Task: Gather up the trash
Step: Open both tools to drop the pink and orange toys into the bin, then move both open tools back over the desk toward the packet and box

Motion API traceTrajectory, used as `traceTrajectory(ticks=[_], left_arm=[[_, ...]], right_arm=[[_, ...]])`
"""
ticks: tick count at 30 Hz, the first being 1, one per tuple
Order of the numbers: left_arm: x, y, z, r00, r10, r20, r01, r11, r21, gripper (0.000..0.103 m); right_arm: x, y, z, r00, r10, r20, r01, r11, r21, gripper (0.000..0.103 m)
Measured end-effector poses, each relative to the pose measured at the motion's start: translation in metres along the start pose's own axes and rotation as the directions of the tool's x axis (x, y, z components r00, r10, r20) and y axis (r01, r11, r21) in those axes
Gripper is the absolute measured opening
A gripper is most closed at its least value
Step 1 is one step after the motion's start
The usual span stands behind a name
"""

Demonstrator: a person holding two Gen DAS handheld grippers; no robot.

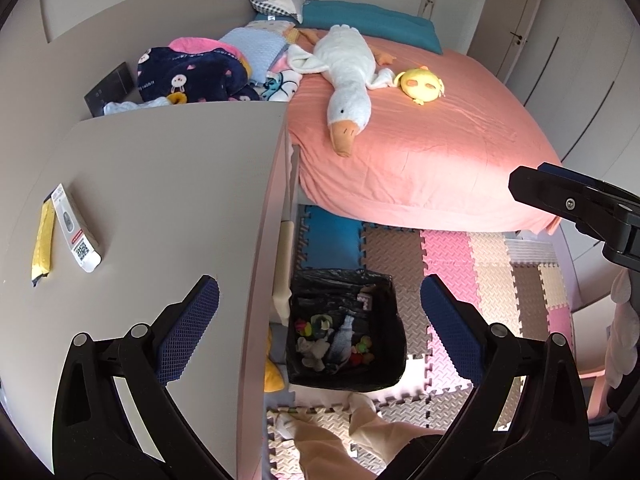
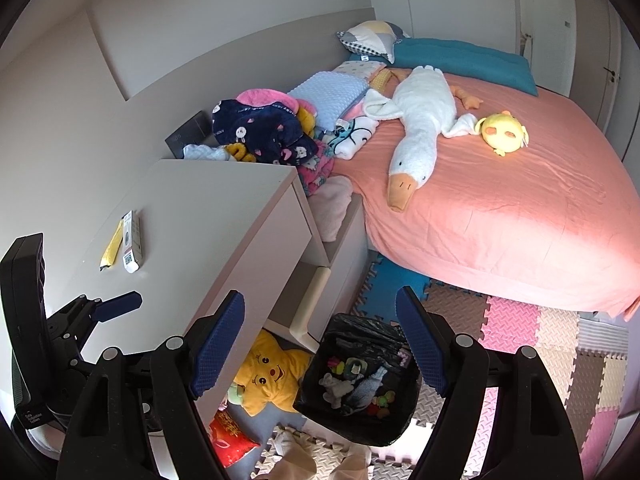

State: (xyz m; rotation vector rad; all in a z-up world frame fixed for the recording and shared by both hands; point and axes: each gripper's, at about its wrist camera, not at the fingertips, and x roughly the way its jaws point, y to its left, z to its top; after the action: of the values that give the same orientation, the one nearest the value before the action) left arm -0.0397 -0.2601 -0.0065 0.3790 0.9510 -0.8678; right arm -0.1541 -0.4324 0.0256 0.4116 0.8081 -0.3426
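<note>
A yellow wrapper strip (image 1: 42, 240) (image 2: 112, 246) and a white packet with a QR code (image 1: 76, 228) (image 2: 132, 242) lie side by side on the white desk top (image 1: 168, 184) (image 2: 208, 216). On the floor beside the desk stands a bin lined with a black bag (image 1: 388, 360) (image 2: 360, 432), with several small colourful scraps inside. My left gripper (image 1: 320, 284) hangs open and empty over the desk edge and the bin. My right gripper (image 2: 320, 294) is also open and empty above the bin. Each gripper's dark finger shows at the edge of the other's view.
A bed with a pink sheet (image 1: 432, 160) carries a white goose plush (image 1: 344, 76), a yellow chick plush (image 1: 420, 84) and a heap of clothes (image 1: 192, 72). Foam puzzle mats (image 1: 488, 272) cover the floor. A yellow star plush (image 2: 272, 376) and a red bag (image 2: 230, 436) lie under the desk. A person's legs (image 1: 340, 440) stand near the bin.
</note>
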Motion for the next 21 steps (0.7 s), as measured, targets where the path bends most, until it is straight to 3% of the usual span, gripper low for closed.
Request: traceTrajectory(ticks=[21], left_arm=[[-0.013,0.081,-0.021,0.997,0.075,-0.002,-0.075,0.988,-0.138,0.097]], right_arm=[[0.042,0.083,0.012,0.994,0.091,-0.058,-0.097,0.989,-0.116,0.078]])
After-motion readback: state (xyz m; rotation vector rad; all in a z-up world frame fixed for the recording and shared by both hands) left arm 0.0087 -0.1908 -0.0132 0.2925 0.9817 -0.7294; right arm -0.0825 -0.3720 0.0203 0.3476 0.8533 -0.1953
